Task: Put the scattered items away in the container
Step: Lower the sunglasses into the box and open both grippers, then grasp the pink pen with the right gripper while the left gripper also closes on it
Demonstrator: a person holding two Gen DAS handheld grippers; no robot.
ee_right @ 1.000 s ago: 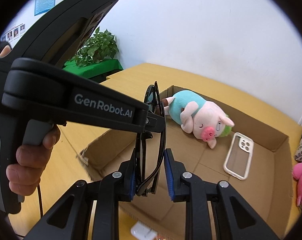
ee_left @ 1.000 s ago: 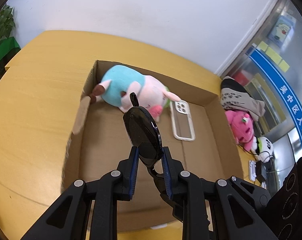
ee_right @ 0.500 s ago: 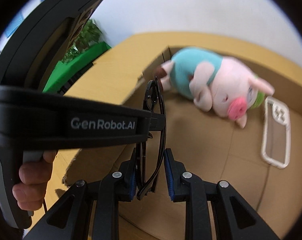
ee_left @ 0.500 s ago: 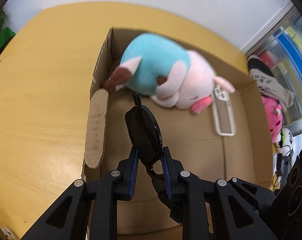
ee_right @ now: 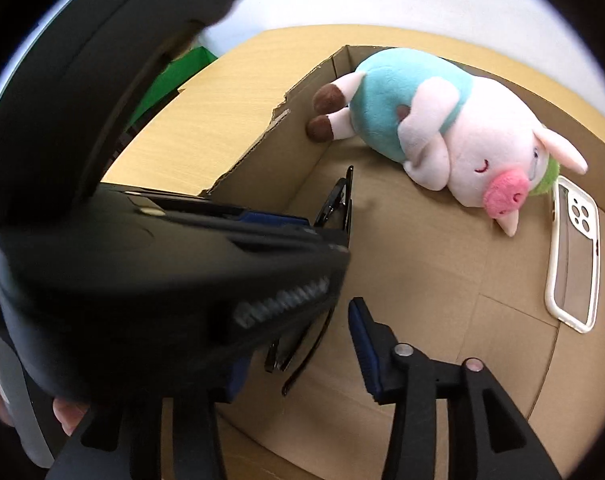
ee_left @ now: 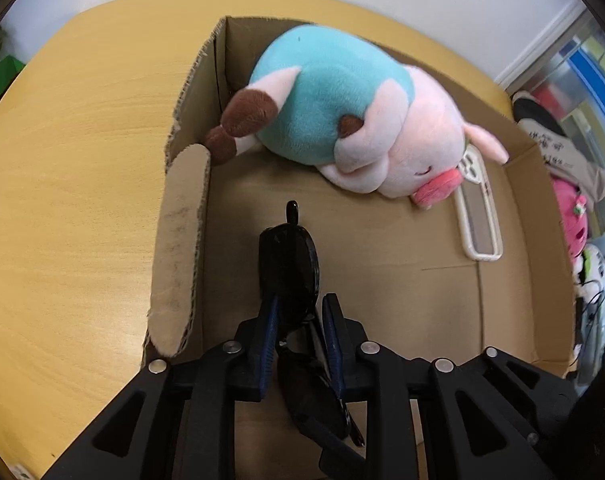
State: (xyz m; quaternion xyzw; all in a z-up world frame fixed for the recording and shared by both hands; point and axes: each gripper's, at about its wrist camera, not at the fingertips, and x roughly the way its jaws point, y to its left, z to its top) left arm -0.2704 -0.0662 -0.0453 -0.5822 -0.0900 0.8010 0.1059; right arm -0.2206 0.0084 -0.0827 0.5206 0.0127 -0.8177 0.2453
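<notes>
Concealment is heaviest in the right wrist view, where the left half of the frame is filled by the blurred black body of the left gripper; only one blue pad of the right gripper is clearly seen, its partner being masked. The sunglasses are partly hidden in the left wrist view, their lower lens running beneath the left gripper. A fingertip is cut off at the lower left edge.

Against the frame of a second ago, both grippers are found lower and closer to the floor of the cardboard box, and the plush pig appears larger. The jaws of the right gripper are opening: a clear gap is now seen between its visible pad and the sunglasses, which were pinched before. The jaws of the left gripper are opening too, yet its left pad is still seen against the lens; whether the right pad still touches cannot be told.

The sunglasses are black, folded and held edge-up inside the box, in the lower centre of the left wrist view, near the left wall. The pig lies along the upper wall, a white phone case beside its snout. The box rests on a wooden table.
</notes>
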